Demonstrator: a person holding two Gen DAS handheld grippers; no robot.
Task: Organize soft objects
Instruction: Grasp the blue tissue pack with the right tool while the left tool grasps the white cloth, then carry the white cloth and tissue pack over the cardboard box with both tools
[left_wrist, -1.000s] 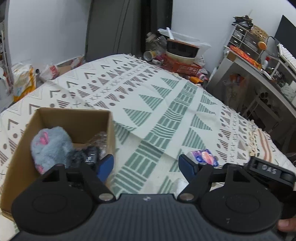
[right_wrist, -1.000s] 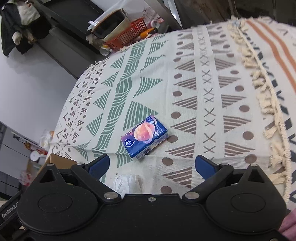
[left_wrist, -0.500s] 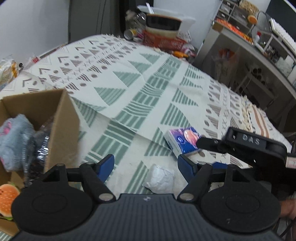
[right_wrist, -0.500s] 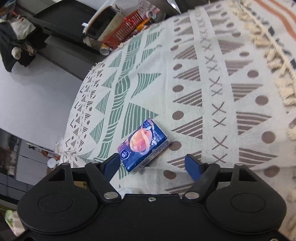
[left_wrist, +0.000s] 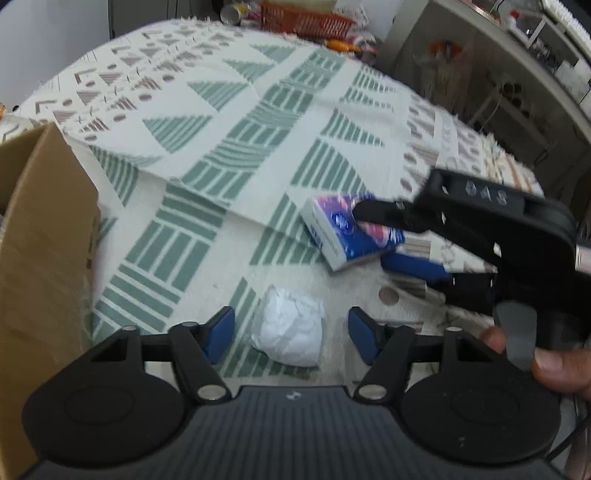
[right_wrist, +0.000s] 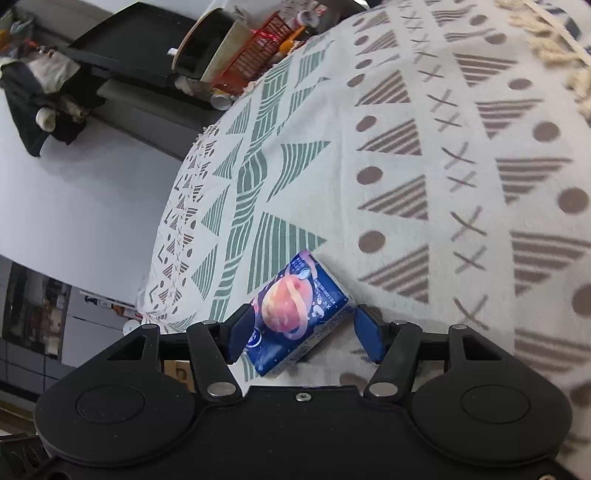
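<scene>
Both grippers are down on the patterned blanket (left_wrist: 258, 122), each lined up on its own soft item, so this reads as a two-handed pick headed for the cardboard box (left_wrist: 44, 229) at 9 o'clock in the left wrist view.

Left gripper (left_wrist: 291, 332): released, blue pads spread wide. The crumpled white tissue wad (left_wrist: 290, 332) sits right between them, not touching either pad as far as I can tell. The pads straddle it so that one squeeze can take it.

Right gripper (right_wrist: 303, 332): jaws spread, around the blue tissue pack (right_wrist: 295, 314) with the peach-coloured planet print. The left pad (right_wrist: 240, 332) looks to be against the pack's short end; the right pad (right_wrist: 369, 332) stands just off the other end. Not clenched yet. The pack lies flat and skewed across the jaw line, so I judge it may twist as the jaws squeeze in.

In the left view the pack lies at 2 o'clock from the wad, near but apart, with the right gripper's black finger crossing over it.

Hidden or unclear: the box interior is not visible, only an outer wall, cut off at the frame edge. The left view is motion-blurred. Pack lettering is unreadable. A thumb (left_wrist: 554, 365) shows at 4 o'clock; the rest of the person is out of view. Background clutter at 12 o'clock is too blurred to sort.
</scene>
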